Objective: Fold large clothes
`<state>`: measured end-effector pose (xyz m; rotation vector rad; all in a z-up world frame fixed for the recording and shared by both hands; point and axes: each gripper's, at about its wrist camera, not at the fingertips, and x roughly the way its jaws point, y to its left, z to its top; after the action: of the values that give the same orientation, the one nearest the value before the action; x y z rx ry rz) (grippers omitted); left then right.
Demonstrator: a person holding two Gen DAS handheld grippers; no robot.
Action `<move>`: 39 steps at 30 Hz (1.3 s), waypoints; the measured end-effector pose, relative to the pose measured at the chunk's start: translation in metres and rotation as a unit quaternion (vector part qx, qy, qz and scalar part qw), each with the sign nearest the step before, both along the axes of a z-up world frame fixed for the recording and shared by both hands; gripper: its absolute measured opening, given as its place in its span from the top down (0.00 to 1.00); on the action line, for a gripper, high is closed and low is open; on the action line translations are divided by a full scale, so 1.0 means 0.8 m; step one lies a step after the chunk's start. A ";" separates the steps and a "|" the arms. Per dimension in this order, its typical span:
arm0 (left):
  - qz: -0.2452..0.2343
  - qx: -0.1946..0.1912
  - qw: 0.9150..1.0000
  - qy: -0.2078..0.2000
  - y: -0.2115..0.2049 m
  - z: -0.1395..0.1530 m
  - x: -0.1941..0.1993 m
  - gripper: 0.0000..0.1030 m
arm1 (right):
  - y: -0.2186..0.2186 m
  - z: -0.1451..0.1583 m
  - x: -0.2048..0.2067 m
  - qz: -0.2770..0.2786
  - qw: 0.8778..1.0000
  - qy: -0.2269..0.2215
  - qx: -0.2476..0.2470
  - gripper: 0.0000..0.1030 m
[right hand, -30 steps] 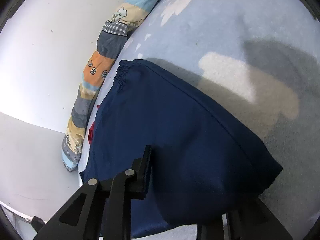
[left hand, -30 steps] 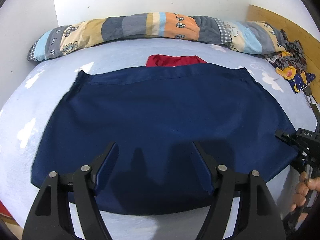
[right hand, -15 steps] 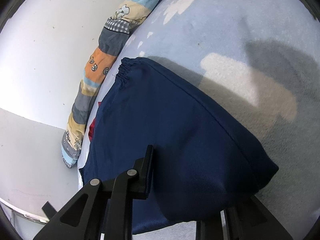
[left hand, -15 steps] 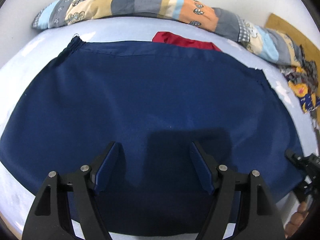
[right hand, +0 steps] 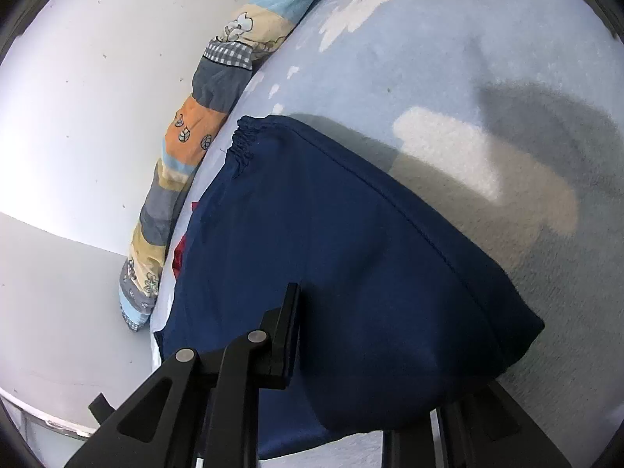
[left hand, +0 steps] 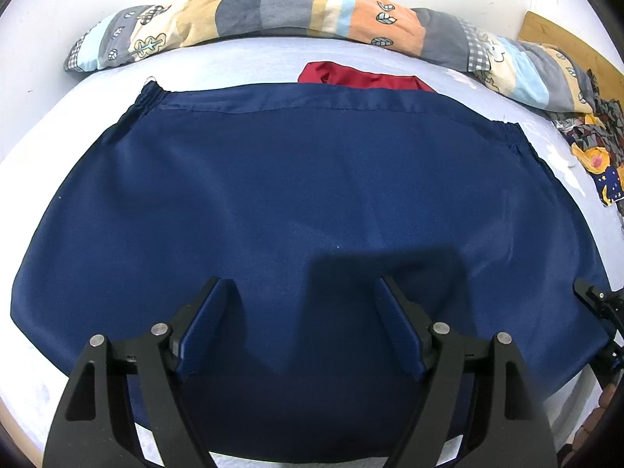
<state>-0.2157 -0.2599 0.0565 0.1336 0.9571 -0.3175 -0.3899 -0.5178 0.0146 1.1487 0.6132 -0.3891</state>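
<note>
A large navy blue garment [left hand: 304, 202] lies spread flat on the light blue bed, its gathered waistband at the far side. My left gripper [left hand: 302, 323] is open and hovers over the garment's near hem, empty. My right gripper [right hand: 374, 351] is at the garment's right near corner [right hand: 390, 280]. Its jaws are apart, the cloth lies between them and drapes over the right finger, hiding it. The right gripper also shows at the right edge of the left wrist view [left hand: 600, 308].
A long patchwork bolster [left hand: 312, 23] lies along the white wall at the back. A red cloth [left hand: 362, 78] peeks out behind the waistband. A patterned cloth [left hand: 596, 148] and a wooden board [left hand: 565, 43] sit at the far right.
The left gripper swung left over the garment, then back toward its middle, staying open. The right gripper barely moved at the corner.
</note>
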 end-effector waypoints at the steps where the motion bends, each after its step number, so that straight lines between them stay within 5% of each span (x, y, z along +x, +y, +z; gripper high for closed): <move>1: 0.000 0.001 1.000 -0.001 -0.001 0.000 0.000 0.24 | 0.000 0.001 0.000 0.002 1.000 0.000 0.000 0.79; 14: 0.000 0.004 1.000 -0.008 -0.005 0.000 0.000 0.23 | -0.002 0.003 0.002 0.009 1.000 0.003 0.001 0.80; 20: 0.009 -0.029 0.999 -0.020 0.005 0.012 0.001 0.23 | -0.003 0.004 0.003 0.011 1.000 0.005 -0.001 0.80; 24: 0.005 -0.012 1.000 0.000 -0.002 -0.002 0.005 0.22 | -0.003 0.004 0.004 0.010 1.000 0.005 -0.002 0.80; 39: 0.007 0.030 0.999 -0.041 -0.010 -0.001 -0.003 0.22 | -0.002 0.023 0.003 0.017 0.999 -0.025 -0.008 0.90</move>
<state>-0.2183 -0.2681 0.0559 0.1930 0.8869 -0.2693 -0.3878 -0.5194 0.0330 1.1284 0.5840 -0.3335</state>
